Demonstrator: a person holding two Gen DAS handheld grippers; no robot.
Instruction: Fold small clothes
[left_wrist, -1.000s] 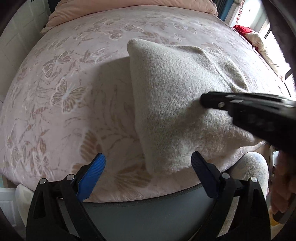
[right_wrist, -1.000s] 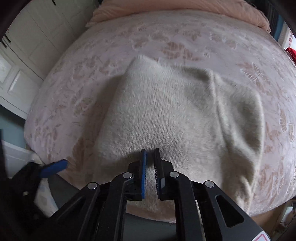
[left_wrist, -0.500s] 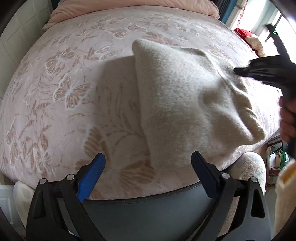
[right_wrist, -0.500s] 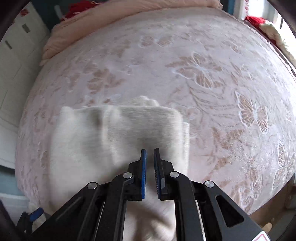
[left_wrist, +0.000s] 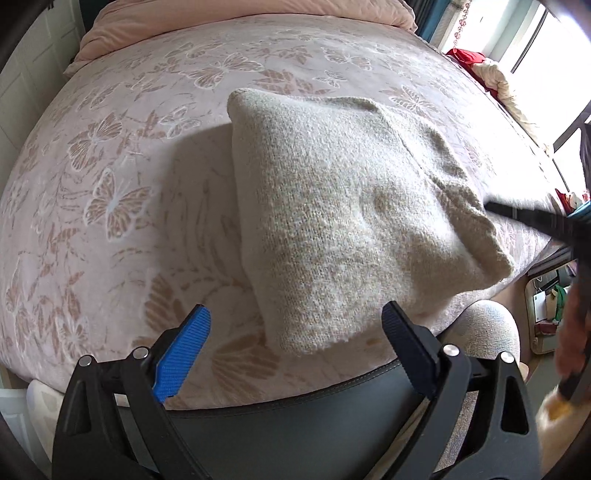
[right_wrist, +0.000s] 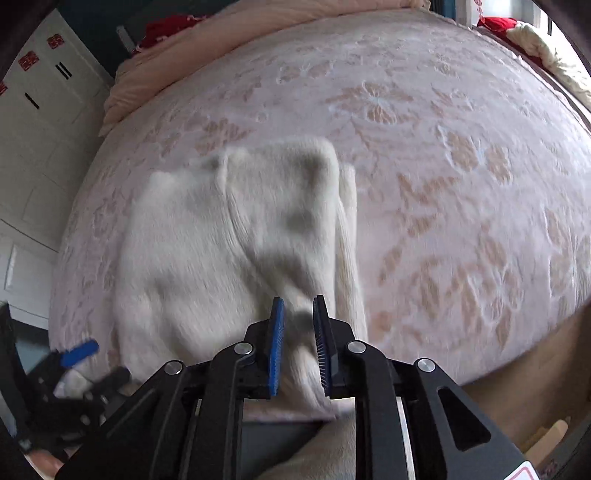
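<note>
A cream knitted garment (left_wrist: 343, 221) lies folded into a rough rectangle near the front edge of the bed (left_wrist: 122, 177). It also shows in the right wrist view (right_wrist: 236, 251), blurred. My left gripper (left_wrist: 295, 332) is open and empty, its jaws wide apart just in front of the garment's near corner. My right gripper (right_wrist: 298, 325) has its jaws slightly parted over the garment's near right edge, holding nothing. It shows as a dark blurred shape (left_wrist: 535, 218) at the right in the left wrist view.
The bed has a pink butterfly-pattern cover, with a pink duvet (left_wrist: 229, 14) bunched at its far end. A dark grey bed frame edge (left_wrist: 295, 413) runs below the grippers. White cupboards (right_wrist: 33, 122) stand at the left. Red and cream cloth (left_wrist: 480, 66) lies by the window.
My right gripper has swung from above the garment's middle to its right edge and its jaws have parted a little. The left gripper stays open in front of the garment.
</note>
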